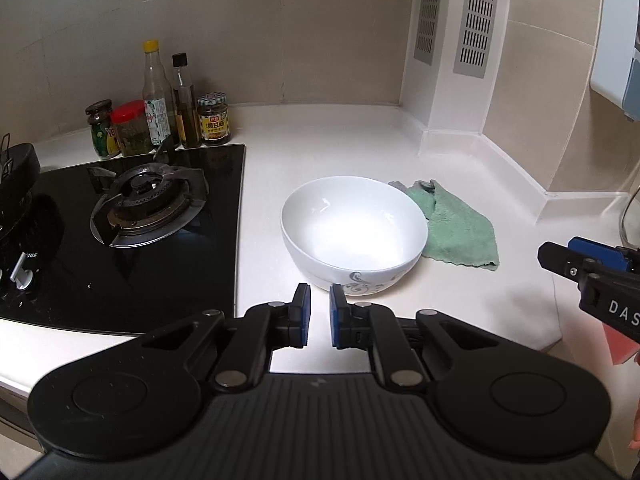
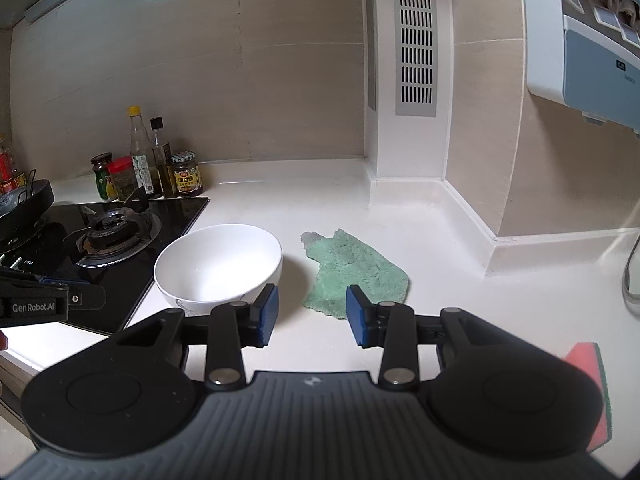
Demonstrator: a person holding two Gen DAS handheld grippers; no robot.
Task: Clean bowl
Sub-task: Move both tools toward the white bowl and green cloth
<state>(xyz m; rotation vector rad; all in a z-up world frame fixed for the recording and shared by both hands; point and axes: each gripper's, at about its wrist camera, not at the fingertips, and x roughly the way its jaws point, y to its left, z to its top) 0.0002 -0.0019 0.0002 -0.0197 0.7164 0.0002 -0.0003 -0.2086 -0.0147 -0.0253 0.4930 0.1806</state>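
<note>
Both tools hover empty over the bench (image 2: 400,216): left tool (image 1: 319,300) nearly closed before the upright bowl (image 1: 352,228), right tool (image 2: 312,308) apart, aimed toward the cloth (image 2: 356,276) beside it, handy for wiping

Both wrist views look down, sharing the bowl (image 1: 354,232) and the cloth (image 2: 356,274).

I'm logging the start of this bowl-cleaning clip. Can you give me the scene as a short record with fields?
surface: white counter
bowl: white bowl, upright, looks empty
cloth: green cloth, flat on the counter right of the bowl
stove: gas hob left of the bowl
left gripper: slightly open, empty, before the bowl
right gripper: open, empty, before the cloth
</note>
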